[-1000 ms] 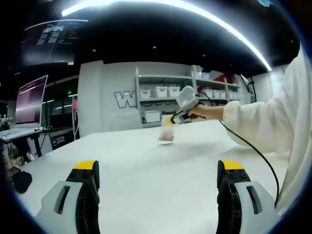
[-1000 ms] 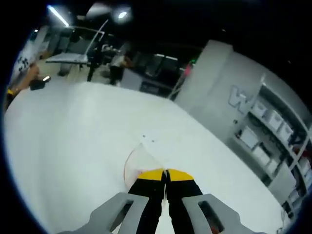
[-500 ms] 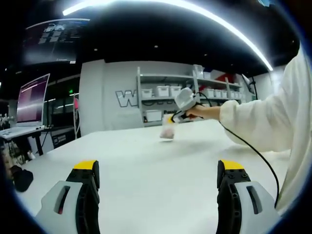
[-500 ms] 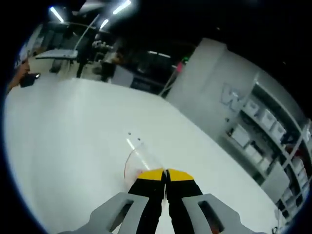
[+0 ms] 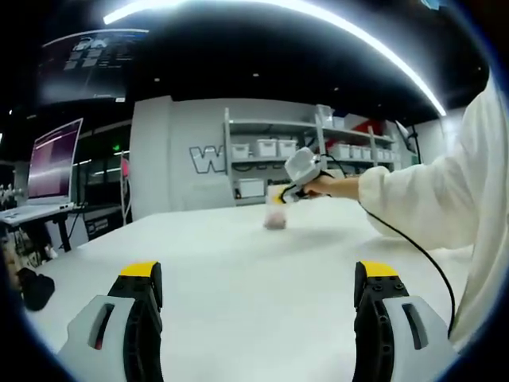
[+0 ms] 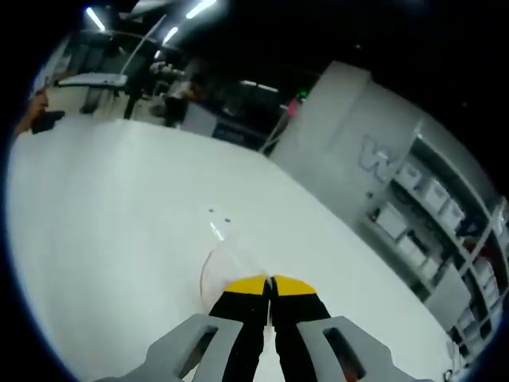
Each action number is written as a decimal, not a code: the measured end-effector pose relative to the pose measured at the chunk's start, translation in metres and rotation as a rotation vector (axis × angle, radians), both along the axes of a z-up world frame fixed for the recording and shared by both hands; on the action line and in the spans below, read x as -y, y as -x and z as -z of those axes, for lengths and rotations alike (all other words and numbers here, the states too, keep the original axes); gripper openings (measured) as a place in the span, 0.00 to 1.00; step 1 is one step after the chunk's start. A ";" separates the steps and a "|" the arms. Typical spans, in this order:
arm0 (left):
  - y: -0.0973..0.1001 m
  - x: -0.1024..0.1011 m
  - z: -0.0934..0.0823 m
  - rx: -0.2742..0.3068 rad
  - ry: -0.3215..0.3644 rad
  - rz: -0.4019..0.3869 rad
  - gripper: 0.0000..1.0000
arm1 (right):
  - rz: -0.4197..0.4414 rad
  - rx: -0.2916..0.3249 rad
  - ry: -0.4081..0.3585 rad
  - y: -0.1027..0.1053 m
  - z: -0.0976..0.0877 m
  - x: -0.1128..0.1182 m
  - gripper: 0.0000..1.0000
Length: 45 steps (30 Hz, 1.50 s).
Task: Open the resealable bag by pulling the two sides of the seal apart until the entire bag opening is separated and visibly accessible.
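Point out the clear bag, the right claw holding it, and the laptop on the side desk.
bag (image 6: 221, 267): right gripper view, clear side ahead of the yellow tips
right claw (image 6: 270, 284): right gripper view, between its closed tips
laptop (image 5: 49, 169): left gripper view, lit screen

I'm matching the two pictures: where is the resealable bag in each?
Left gripper view: the resealable bag hangs centre, from the right gripper.
Right gripper view: the bag lies just beyond the shut jaws, at lower centre.
Shared landmark: the shelving with white bins.
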<state>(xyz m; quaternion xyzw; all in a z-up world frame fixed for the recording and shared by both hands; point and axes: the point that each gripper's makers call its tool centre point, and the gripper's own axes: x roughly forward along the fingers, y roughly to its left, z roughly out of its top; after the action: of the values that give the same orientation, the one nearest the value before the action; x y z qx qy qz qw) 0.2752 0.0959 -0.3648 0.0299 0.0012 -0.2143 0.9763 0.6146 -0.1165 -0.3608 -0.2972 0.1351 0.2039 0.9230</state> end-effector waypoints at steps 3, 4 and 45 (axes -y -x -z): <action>0.001 0.003 0.001 -0.002 0.000 0.007 0.99 | -0.014 -0.016 -0.005 0.003 0.004 -0.004 0.00; 0.002 0.003 0.001 -0.002 -0.001 0.007 0.99 | -0.023 -0.021 -0.004 0.006 0.006 -0.008 0.00; 0.016 0.001 -0.010 0.028 0.005 0.007 0.99 | -0.116 -0.223 -0.058 0.052 0.067 -0.039 0.03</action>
<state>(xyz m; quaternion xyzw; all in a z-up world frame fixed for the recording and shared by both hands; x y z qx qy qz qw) 0.2591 0.0948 -0.3544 0.0304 -0.0130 -0.2172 0.9756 0.5623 -0.0772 -0.4276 -0.2531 0.2137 0.2926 0.8970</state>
